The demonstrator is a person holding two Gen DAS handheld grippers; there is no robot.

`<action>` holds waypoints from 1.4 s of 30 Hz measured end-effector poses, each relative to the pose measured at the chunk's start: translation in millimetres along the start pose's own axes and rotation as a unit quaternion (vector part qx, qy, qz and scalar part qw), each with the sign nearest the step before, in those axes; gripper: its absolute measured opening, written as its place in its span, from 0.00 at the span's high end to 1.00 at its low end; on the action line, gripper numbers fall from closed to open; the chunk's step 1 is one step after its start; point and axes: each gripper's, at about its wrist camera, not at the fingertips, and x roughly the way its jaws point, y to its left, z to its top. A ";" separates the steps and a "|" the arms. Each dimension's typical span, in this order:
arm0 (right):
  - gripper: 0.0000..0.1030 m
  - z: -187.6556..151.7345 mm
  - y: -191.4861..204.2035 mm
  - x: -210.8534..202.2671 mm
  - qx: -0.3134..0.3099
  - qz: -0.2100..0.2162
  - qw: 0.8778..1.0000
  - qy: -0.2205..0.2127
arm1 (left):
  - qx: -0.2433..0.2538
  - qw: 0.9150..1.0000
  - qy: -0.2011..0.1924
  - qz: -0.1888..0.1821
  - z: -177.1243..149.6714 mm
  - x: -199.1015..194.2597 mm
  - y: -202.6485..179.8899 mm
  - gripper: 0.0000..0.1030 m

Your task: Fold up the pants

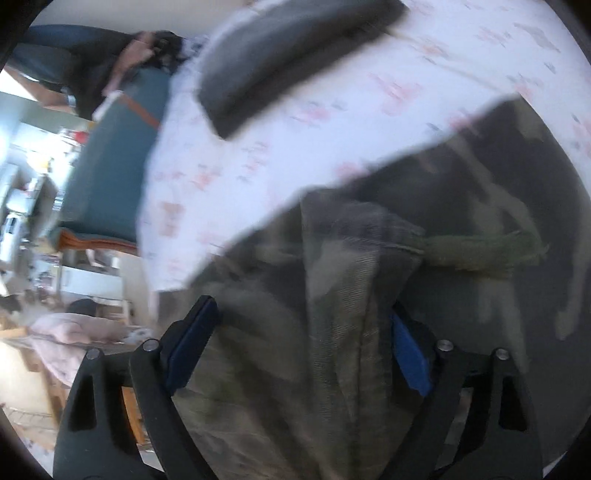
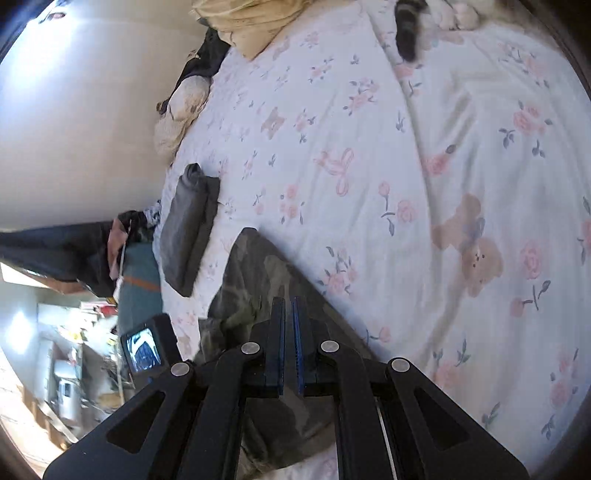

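Camouflage pants (image 1: 351,314) fill the lower right of the left wrist view, lying on the floral bedsheet (image 1: 258,140). My left gripper (image 1: 303,325) is open, its blue-padded jaws wide apart with a fold of the pants between them. The frayed hem (image 1: 487,251) shows to the right. In the right wrist view the pants (image 2: 255,273) lie at the bed's near edge under my right gripper (image 2: 289,306), whose jaws are shut with only a thin gap; no cloth shows between them. The left gripper's camera unit (image 2: 144,347) shows at lower left.
A folded dark grey garment (image 2: 188,225) lies on the sheet (image 2: 406,184) near the bed's left edge, and also shows in the left wrist view (image 1: 288,51). A beige cloth pile (image 2: 255,22) and a cat's paws (image 2: 436,18) are at the far end. A teal bench (image 1: 110,166) stands beside the bed.
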 end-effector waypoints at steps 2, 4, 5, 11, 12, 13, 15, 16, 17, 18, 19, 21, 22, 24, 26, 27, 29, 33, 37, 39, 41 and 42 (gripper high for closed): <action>0.93 1.0 3.1 4.8 0.008 0.010 1.000 0.000 | -0.017 1.000 -0.014 0.002 0.9 -7.9 26.5 0.20; 0.93 -0.6 8.8 6.2 0.005 0.017 1.000 -0.001 | -0.028 1.000 -0.008 -0.002 -0.3 -5.3 46.8 0.20; 0.93 -1.6 13.0 6.6 0.000 0.020 1.000 -0.002 | -0.031 1.000 -0.002 -0.004 -1.3 -1.8 53.1 0.20; 0.77 -7.3 2.0 30.0 -0.018 -0.037 0.999 0.014 | -0.034 0.999 0.000 -0.028 -14.8 6.8 68.1 0.19; 0.69 -9.3 -5.7 36.4 -0.013 -0.048 0.998 0.026 | -0.028 0.999 -0.006 -0.029 -17.0 5.0 68.3 0.19; 0.51 -11.5 -12.3 41.2 -0.005 -0.053 0.998 0.035 | -0.017 0.999 -0.014 -0.030 -22.4 1.3 69.1 0.19; 0.43 -19.7 -30.6 54.3 0.021 -0.066 0.996 0.061 | -0.009 0.999 -0.021 -0.037 -32.3 -2.3 75.1 0.18; 0.43 -24.2 -36.5 60.5 0.031 -0.060 0.995 0.077 | -0.009 0.999 -0.018 -0.045 -36.4 -3.1 76.4 0.18; 0.43 -27.6 -38.7 64.5 0.033 -0.062 0.994 0.086 | -0.008 0.999 -0.017 -0.051 -40.6 -5.2 76.4 0.19; 0.43 -31.5 -38.7 68.6 0.021 -0.074 0.993 0.090 | -0.004 0.998 -0.016 -0.054 -45.4 -6.3 76.5 0.18; 0.43 -33.8 -38.0 70.2 0.010 -0.083 0.992 0.092 | 0.003 0.998 -0.015 -0.055 -51.7 -6.1 76.2 0.18; 0.44 -39.4 -39.1 77.6 -0.007 -0.098 0.990 0.096 | 0.008 0.998 -0.016 -0.057 -61.1 -4.0 74.5 0.18; 0.44 -41.7 -39.4 78.3 -0.012 -0.099 0.991 0.094 | 0.006 0.998 -0.015 -0.058 -64.4 -3.0 73.3 0.18; 0.44 -46.2 -36.6 77.1 -0.026 -0.103 0.991 0.081 | -0.002 0.998 -0.005 -0.064 -74.0 1.1 75.2 0.17; 0.43 -49.8 -36.3 75.7 -0.031 -0.101 0.992 0.072 | 0.001 0.998 0.005 -0.066 -85.3 3.0 72.7 0.17; 0.43 -51.6 -35.9 74.1 -0.032 -0.098 0.992 0.070 | 0.005 0.998 0.010 -0.060 -90.9 4.9 72.3 0.17; 0.43 -57.0 -34.8 73.7 -0.041 -0.092 0.992 0.071 | 0.010 0.998 0.035 -0.060 -106.5 15.3 73.9 0.17; 0.43 -63.5 -28.4 79.2 -0.058 -0.075 0.992 0.080 | -0.056 0.992 0.053 -0.103 -128.1 18.1 100.6 0.17; 0.83 -60.3 -13.1 77.6 -0.071 -0.037 0.994 0.070 | -0.150 0.976 0.041 -0.154 -137.3 0.3 138.2 0.17; 0.84 -63.6 7.2 68.6 -0.100 0.005 0.994 0.053 | -0.181 0.967 0.034 -0.176 -136.2 -10.2 152.7 0.17; 0.85 -68.0 25.4 60.7 -0.126 0.046 0.990 0.042 | -0.197 0.959 0.020 -0.203 -128.5 -25.8 164.9 0.17; 0.85 -70.9 35.2 56.8 -0.145 0.058 0.987 0.038 | -0.203 0.956 0.012 -0.209 -123.5 -33.7 168.4 0.17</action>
